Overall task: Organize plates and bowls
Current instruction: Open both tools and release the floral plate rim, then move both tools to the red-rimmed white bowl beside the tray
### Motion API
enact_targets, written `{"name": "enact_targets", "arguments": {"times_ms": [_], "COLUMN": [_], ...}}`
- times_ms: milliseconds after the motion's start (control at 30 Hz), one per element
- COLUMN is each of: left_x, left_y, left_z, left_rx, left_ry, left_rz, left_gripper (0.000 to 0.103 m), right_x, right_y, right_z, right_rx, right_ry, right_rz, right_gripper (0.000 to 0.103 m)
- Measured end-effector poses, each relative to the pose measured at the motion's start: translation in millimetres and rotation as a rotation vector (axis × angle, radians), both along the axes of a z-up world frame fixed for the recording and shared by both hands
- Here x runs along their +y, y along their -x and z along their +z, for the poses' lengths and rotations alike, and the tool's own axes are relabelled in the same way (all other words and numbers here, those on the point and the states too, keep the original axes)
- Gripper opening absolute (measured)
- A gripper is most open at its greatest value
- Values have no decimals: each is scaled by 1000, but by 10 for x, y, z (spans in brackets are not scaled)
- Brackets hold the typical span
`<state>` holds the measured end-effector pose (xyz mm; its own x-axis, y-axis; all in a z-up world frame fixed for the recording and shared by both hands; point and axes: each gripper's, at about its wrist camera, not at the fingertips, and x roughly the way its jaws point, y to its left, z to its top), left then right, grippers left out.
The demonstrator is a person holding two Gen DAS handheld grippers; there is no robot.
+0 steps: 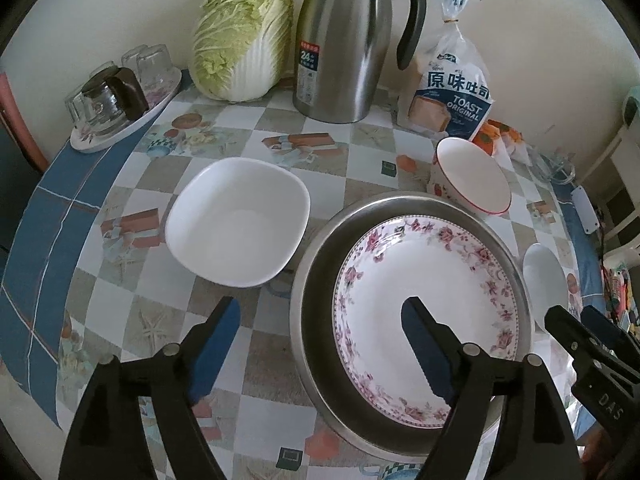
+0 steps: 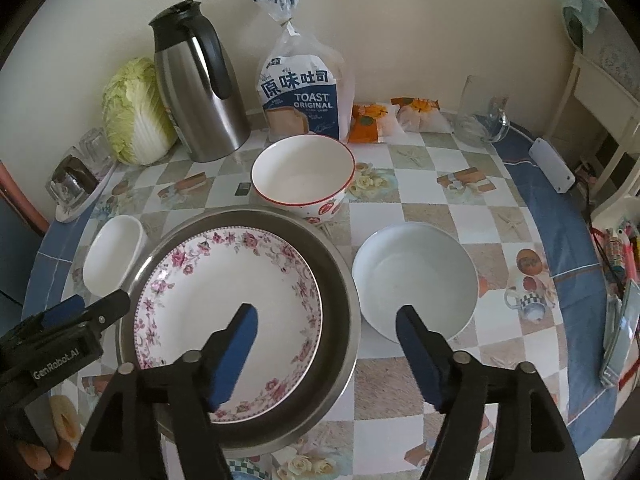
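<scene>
Only the right wrist view shows the round white bowl [image 2: 416, 280] whole.

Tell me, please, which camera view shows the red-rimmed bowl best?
The right wrist view: the red-rimmed bowl sits near the centre, with its whole rim and inside visible. In the left wrist view it appears smaller, tilted by distortion, partly behind the steel basin.
</scene>
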<state>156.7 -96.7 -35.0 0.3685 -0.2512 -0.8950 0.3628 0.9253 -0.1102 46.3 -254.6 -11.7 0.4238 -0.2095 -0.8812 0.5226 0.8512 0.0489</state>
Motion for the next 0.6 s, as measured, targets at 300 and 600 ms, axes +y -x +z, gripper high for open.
{"name": "enact_targets", "arguments": {"times_ms": [300, 600], "left_x": [-61, -148], "left_y": [47, 92], "left_z": [1, 7], "left_rx": [7, -3], "left_ry": [-7, -19], "left_rz": [14, 22], "left_gripper": [86, 93], "right_x": [-72, -257], "right_y": [84, 214], "right_z": [13, 20], "right_rx": [-9, -25], "right_ry": [-6, -17], "right_rz": [12, -15], "right_gripper": [97, 100]}}
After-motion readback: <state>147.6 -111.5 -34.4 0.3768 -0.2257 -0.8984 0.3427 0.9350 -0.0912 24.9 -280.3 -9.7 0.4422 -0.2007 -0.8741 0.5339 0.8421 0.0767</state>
